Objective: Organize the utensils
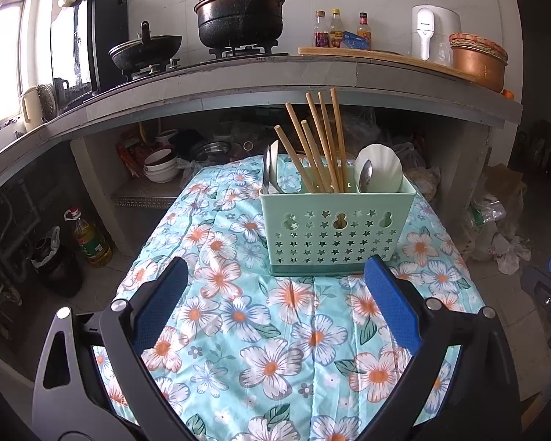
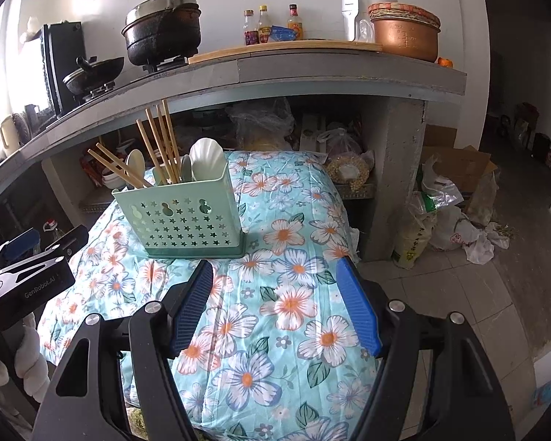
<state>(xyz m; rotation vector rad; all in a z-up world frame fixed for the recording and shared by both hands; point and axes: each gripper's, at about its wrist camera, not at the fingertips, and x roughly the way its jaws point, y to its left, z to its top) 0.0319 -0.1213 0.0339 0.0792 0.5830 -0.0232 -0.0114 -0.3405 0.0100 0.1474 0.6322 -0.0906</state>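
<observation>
Green caddy (image 1: 336, 229): chopsticks (image 1: 317, 143), spoons (image 1: 365, 176) | left claw (image 1: 273, 294), right claw (image 2: 275, 286) released, empty

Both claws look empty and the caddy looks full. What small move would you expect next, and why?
Probably a short pull back of both claws, since little seems left to sort. The chopsticks and spoons already stand in the green caddy, no loose utensil shows on the floral cloth, and the left claw and right claw are open and hold nothing.
</observation>
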